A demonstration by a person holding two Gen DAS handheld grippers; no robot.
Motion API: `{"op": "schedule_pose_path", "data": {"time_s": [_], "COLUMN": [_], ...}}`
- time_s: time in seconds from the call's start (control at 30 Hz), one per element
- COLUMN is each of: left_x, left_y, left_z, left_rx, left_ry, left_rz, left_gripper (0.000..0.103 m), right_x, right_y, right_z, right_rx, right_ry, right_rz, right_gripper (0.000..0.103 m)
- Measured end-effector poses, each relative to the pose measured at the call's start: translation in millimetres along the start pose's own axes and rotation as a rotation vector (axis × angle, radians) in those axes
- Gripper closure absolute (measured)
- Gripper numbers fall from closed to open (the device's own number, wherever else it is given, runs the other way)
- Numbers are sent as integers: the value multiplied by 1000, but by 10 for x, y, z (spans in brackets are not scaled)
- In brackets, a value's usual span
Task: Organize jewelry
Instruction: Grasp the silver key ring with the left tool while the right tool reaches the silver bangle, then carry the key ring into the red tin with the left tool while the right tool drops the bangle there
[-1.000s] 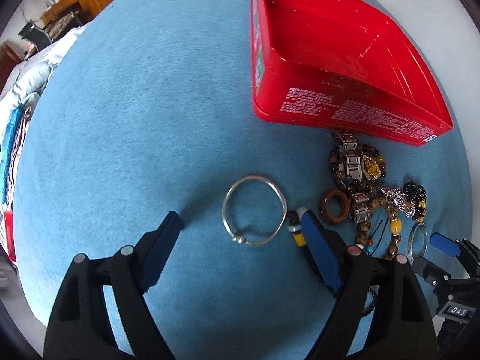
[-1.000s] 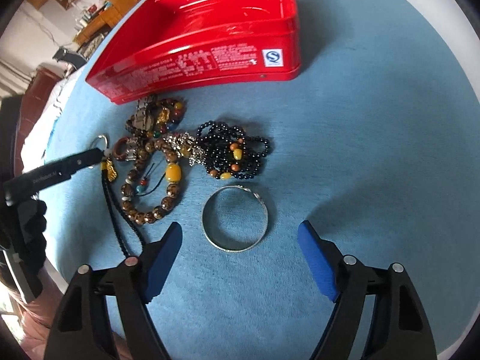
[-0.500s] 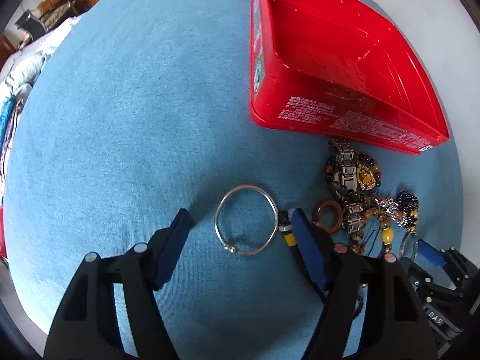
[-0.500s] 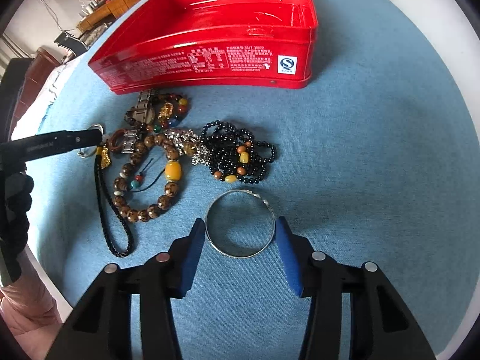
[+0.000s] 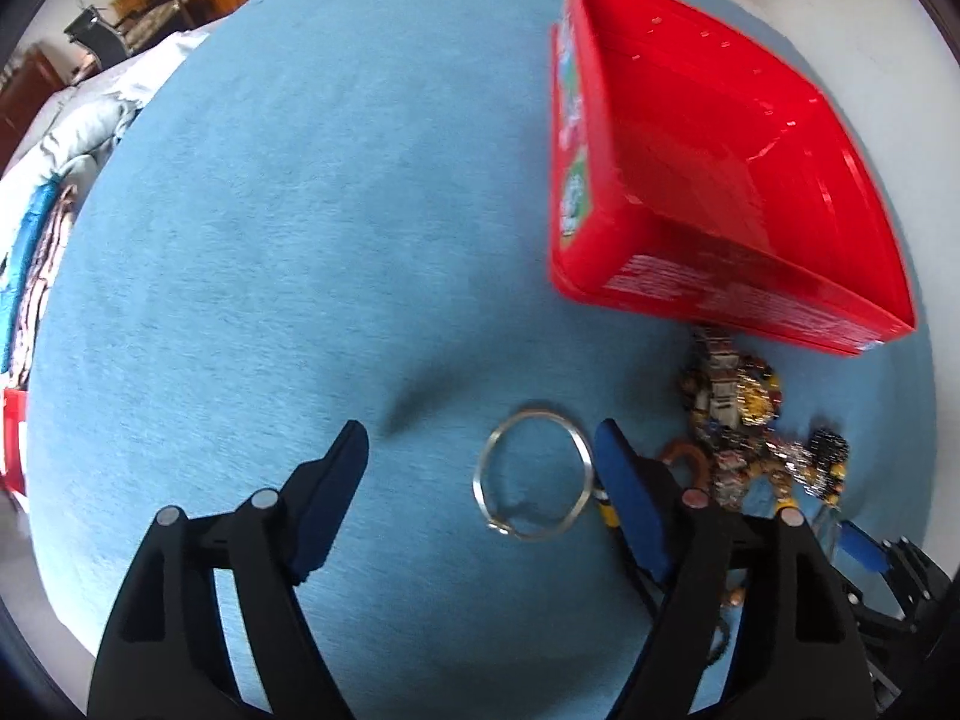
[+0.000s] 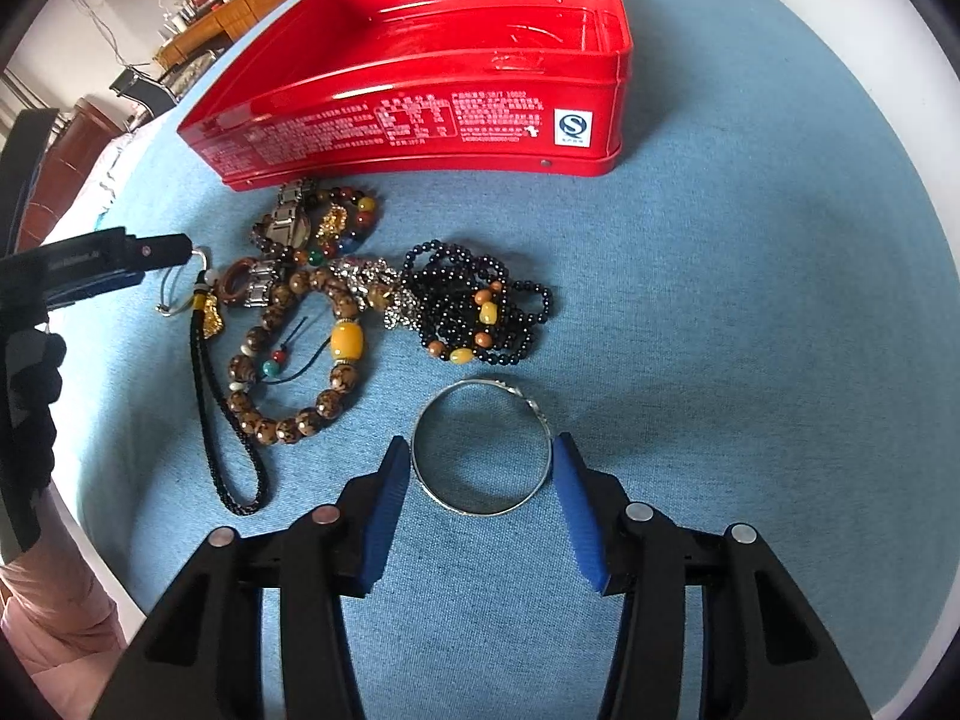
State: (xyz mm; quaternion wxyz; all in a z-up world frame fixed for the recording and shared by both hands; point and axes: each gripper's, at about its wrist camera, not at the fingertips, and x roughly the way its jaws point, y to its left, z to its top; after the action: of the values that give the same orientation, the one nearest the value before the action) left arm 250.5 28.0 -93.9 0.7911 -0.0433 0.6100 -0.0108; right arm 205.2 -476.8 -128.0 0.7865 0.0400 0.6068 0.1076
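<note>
A silver bangle (image 6: 486, 513) lies flat on the blue cloth, and my right gripper (image 6: 480, 444) is shut on it, a blue pad touching each side. My left gripper (image 5: 480, 438) points down, open, over a thin silver ring (image 5: 534, 412). The ring lies on the cloth close against the right finger (image 5: 624, 480) and well away from the left one. A pile of jewelry sits just right of it: a brown bead bracelet (image 6: 288, 426), black beads (image 6: 480, 306) and a metal watch band (image 6: 288, 222). An open red tin (image 6: 420, 120) stands behind the pile.
The blue cloth (image 5: 300, 240) covers a round table whose white edge (image 6: 888, 90) shows at the right. My left gripper (image 6: 120, 258), held by a gloved hand (image 6: 24, 390), reaches in from the left of the right wrist view. Furniture and bedding lie beyond the table.
My right gripper's jaws came in from wide apart until they touched both sides of the silver bangle. The left jaws narrowed a little and slid left, so the thin ring now sits by the right finger.
</note>
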Motion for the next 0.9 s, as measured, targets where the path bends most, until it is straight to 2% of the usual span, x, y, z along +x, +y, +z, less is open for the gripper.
{"op": "schedule_pose_path", "data": {"time_s": [0.03, 0.13, 0.27, 0.4, 0.47, 0.5, 0.53, 0.63, 0.7, 0.8, 0.83, 0.87, 0.9], "left_x": [-4, 68, 63, 49, 27, 6, -5, 14, -1, -20, -37, -9, -19], "left_y": [51, -5, -91, -87, -33, 17, 68, 218, 301, 363, 361, 294, 265], "left_z": [34, 56, 34, -25, -61, -85, -95, -164, -176, -201, -208, -174, -183], "left_rx": [5, 19, 47, 66, 55, 46, 37, 15, 5, -4, 0, 1, 5], "left_ry": [12, 28, 28, 1, -6, -7, -6, -6, -9, -8, -8, -7, -10], "left_rz": [4, 33, 31, 72, 81, 82, 80, 76, 92, 77, 61, 52, 43], "left_gripper": [36, 36, 37, 54, 76, 80, 88, 94, 95, 93, 88, 72, 61], "right_x": [2, 2, 3, 1, 1, 0, 0, -7, -11, -24, -26, -25, -29], "right_y": [7, 2, 8, -3, -12, -16, -18, -19, -21, -6, -8, -4, 1], "right_z": [-4, -12, -4, -2, 1, -3, -4, -18, -30, -67, -71, -81, -77], "right_rx": [-1, 0, 1, 2, 4, 4, 3, 3, 6, 7, 8, 8, 9], "right_ry": [-1, -3, -3, -6, -7, -7, -8, -10, -10, -9, -8, -8, -7], "right_rz": [-1, 3, 1, 8, 11, 12, 11, 9, 12, 12, 11, 10, 8], "right_gripper": [53, 53, 53, 52, 52, 52, 52, 52, 52, 52, 52, 52, 53]}}
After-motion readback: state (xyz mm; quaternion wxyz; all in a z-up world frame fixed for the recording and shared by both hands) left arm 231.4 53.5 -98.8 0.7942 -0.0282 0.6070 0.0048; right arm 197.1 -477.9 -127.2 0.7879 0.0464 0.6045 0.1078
